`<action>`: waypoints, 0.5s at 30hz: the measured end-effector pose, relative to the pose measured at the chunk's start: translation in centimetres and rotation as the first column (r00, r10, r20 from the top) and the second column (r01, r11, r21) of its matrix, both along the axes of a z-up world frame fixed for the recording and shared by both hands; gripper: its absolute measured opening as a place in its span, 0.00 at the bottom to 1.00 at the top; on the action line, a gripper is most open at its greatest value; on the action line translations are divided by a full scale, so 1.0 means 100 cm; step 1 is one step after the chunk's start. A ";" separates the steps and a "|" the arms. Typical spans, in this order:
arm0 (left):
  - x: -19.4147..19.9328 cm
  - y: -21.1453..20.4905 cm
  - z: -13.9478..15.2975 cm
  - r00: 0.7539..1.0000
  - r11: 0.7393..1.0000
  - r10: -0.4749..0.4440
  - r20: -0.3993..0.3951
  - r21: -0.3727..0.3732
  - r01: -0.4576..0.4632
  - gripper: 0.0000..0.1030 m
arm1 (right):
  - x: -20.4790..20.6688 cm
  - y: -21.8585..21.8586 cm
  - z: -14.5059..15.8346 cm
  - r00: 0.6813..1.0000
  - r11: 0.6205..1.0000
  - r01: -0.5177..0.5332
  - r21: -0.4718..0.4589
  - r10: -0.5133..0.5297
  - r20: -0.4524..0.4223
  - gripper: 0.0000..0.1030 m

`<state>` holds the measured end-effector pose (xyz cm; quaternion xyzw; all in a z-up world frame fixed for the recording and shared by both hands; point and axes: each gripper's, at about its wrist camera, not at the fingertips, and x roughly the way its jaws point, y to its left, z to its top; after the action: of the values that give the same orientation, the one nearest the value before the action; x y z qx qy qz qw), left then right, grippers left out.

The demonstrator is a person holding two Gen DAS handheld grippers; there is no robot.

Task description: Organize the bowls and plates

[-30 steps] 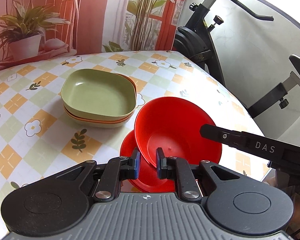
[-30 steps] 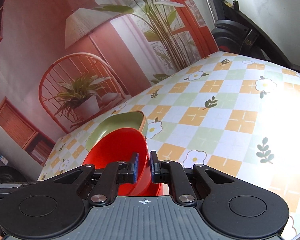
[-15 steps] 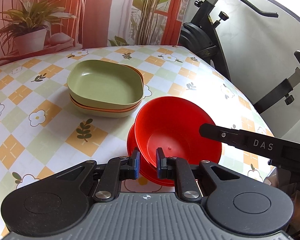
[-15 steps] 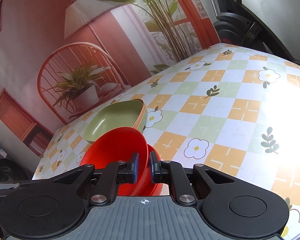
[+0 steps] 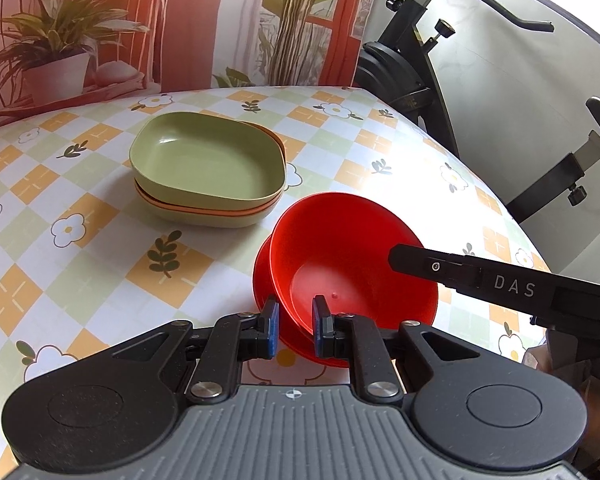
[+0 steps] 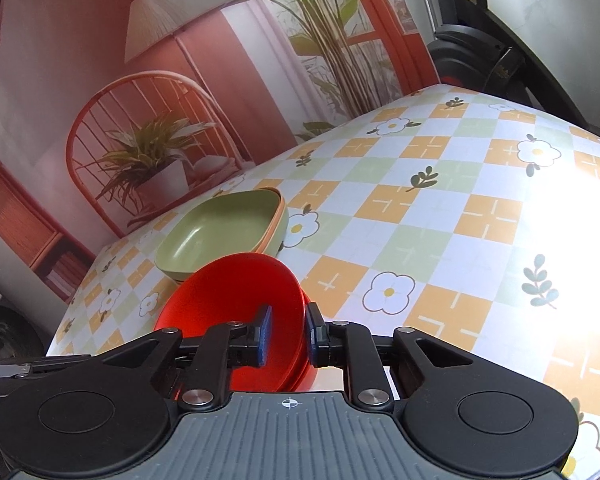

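Floral tablecloth, both grippers' fingers parted around red bowl rim

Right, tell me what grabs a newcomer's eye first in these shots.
The bright red bowl, tilted inside a second red dish, sits near the table's front edge with the left gripper and the right gripper each straddling its rim. Behind it sits a stack of green square plates on the flowered tablecloth.
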<state>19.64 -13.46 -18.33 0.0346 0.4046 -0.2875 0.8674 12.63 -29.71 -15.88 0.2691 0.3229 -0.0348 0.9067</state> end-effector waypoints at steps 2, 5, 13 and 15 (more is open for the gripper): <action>0.000 0.001 0.000 1.000 1.000 0.002 -0.001 -0.002 -0.002 0.17 | -0.001 -0.001 0.000 1.000 1.000 0.004 -0.001 -0.004 0.004 0.17; 0.000 0.002 0.000 1.000 1.000 0.011 0.002 -0.001 -0.011 0.17 | -0.002 -0.001 -0.001 1.000 1.000 0.010 0.002 -0.010 0.006 0.18; 0.002 0.005 -0.001 1.000 0.999 0.030 0.002 -0.017 -0.030 0.18 | -0.003 -0.003 -0.002 1.000 1.000 0.022 -0.002 -0.022 0.004 0.18; 0.002 0.006 -0.001 0.999 0.999 0.044 0.006 -0.019 -0.044 0.18 | -0.004 -0.003 -0.002 1.000 1.000 0.027 -0.005 -0.027 0.007 0.18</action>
<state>19.84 -12.82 -18.41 0.0182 0.3997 -0.2720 0.8752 12.23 -30.01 -16.10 0.2711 0.3162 -0.0471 0.9079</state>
